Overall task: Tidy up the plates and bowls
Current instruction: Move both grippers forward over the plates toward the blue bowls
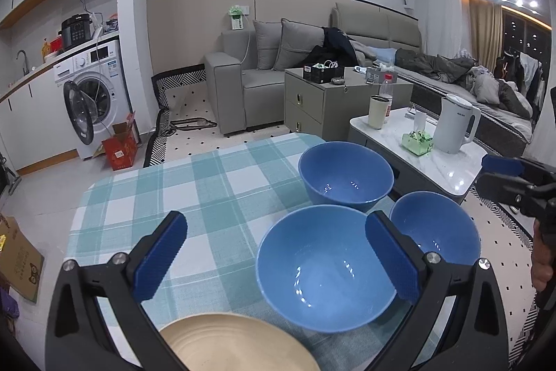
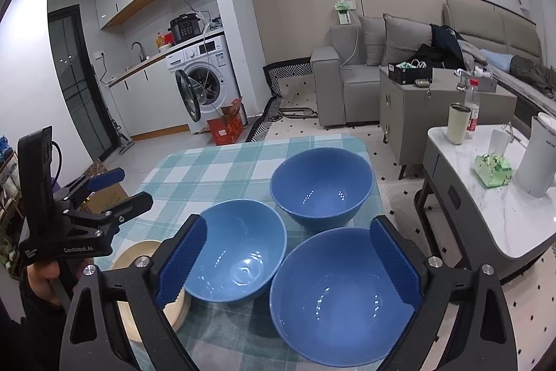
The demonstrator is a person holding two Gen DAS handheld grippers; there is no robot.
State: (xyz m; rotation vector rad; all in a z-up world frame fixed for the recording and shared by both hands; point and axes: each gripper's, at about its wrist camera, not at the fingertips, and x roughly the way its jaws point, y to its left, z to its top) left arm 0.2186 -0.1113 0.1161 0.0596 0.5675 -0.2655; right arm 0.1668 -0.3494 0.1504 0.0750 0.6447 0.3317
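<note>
— Three blue bowls on the checked tablecloth (image 2: 215,169), and one stack of cream plates (image 2: 139,259) at the near left. Start on the left: how is that hand placed?

— The left gripper (image 2: 120,186) is held out over the table's left edge, seen side-on from the right wrist view, with a hand (image 2: 41,273) wrapped round its grip below. It tilts downward toward the table. Its jaws stand wide apart with nothing between them; from its own camera the blue pads (image 1: 163,252) frame bare cloth, and the cream plates lie just below, at the bottom of the frame.

— And the bowls, moving across?

— The left bowl (image 2: 236,249) sits just beside the plates. The far bowl (image 2: 321,186) is behind it, toward the table's far right corner. The near-right bowl (image 2: 342,298) is closest to the right edge. All three are upright, close together, whether their rims touch I cannot tell.

— The right side?

— The right gripper (image 2: 288,270) also angles downward, above the two nearer bowls. Its jaws are spread wide and grip nothing: the left pad (image 2: 184,263) overlaps the left bowl's rim in the picture, the right pad (image 2: 396,263) overlaps the near-right bowl's rim. Whether either pad touches a rim I cannot tell. From the left wrist view it shows at the right edge, fingers apart, over the side table (image 1: 448,169) in the picture.
</note>
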